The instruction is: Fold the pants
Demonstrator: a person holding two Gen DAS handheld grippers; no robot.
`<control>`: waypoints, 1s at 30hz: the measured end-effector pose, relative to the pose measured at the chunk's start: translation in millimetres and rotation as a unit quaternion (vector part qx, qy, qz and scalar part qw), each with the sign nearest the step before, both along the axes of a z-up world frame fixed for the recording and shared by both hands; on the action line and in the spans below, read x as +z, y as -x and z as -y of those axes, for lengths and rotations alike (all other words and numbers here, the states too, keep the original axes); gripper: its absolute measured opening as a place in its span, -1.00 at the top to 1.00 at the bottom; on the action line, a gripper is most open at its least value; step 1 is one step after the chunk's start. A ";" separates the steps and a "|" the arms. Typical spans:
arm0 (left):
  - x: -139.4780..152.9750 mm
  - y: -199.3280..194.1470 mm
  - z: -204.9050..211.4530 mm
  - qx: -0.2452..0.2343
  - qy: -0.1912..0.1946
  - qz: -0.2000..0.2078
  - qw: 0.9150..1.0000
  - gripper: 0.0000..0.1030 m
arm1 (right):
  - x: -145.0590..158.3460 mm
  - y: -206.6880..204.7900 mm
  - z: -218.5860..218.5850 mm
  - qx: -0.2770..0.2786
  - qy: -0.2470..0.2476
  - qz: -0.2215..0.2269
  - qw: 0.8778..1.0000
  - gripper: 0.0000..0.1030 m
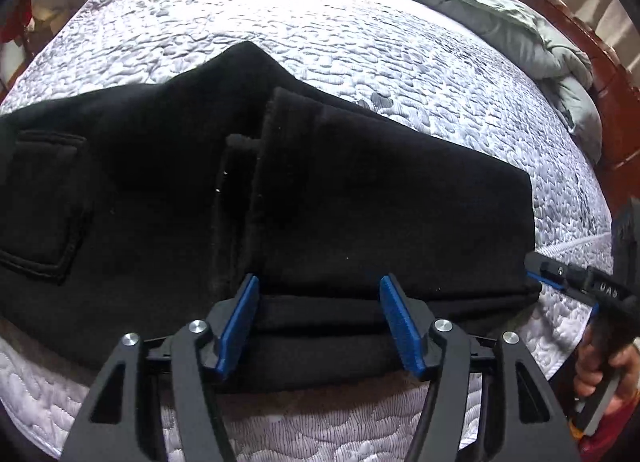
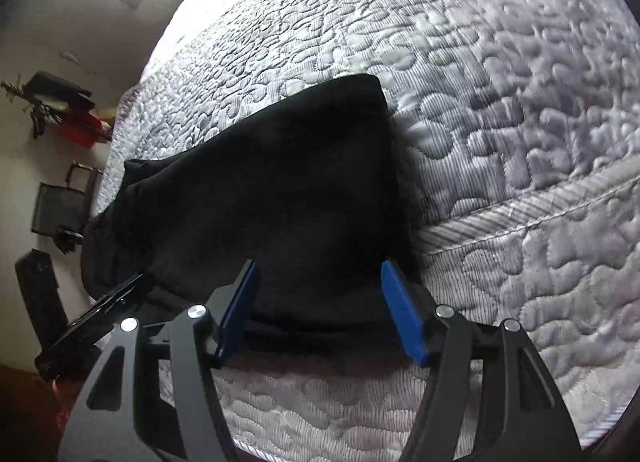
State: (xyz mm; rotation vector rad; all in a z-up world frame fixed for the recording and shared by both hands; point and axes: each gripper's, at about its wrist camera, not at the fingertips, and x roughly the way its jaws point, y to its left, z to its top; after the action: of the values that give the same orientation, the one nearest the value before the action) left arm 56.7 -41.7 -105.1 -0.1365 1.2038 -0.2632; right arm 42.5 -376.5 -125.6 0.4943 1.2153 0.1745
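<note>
Black pants lie partly folded on the quilted mattress, a back pocket at the left and the leg cuffs folded over to the middle. My left gripper is open, its blue pads over the near edge of the folded legs. My right gripper shows at the right edge of the left wrist view, at the pants' right corner. In the right wrist view the pants fill the middle and my right gripper is open over their near edge. The left gripper's fingers show at the lower left.
A pale green duvet is bunched at the far right of the bed by a wooden headboard. The mattress edge seam runs to the right. Shelves and dark objects stand by the wall to the left.
</note>
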 end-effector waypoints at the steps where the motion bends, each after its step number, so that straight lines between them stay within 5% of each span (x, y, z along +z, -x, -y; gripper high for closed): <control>1: 3.6 1.6 -3.3 0.002 0.007 -0.003 1.000 -0.22 | 5.5 0.4 -3.6 0.002 0.013 0.003 1.000 -0.23; 8: 34.9 23.8 -83.2 0.073 0.030 0.022 0.997 -0.26 | 40.5 11.8 -52.9 0.062 0.021 0.046 0.997 -0.37; 16: 34.4 49.9 -219.6 0.196 0.027 0.004 0.980 -0.26 | 33.0 0.7 -101.2 0.112 0.046 0.040 0.992 -0.37; 21: 21.8 53.2 -268.3 0.230 0.043 -0.012 0.972 -0.26 | 21.4 -1.2 -109.4 0.121 0.070 0.024 0.990 -0.38; 24: 12.1 52.8 -296.9 0.253 0.098 -0.020 0.962 -0.26 | 16.3 0.6 -109.7 0.122 0.076 0.018 0.989 -0.42; 30: -16.5 40.3 -338.3 0.317 0.202 -0.040 0.926 -0.26 | 12.1 -0.4 -107.7 0.121 0.078 0.014 0.989 -0.42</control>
State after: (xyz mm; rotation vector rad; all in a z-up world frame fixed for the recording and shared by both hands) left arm 16.4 296.6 -121.6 -0.8878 1.1115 0.0706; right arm 42.9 -268.8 -113.5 0.2064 1.2475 0.2889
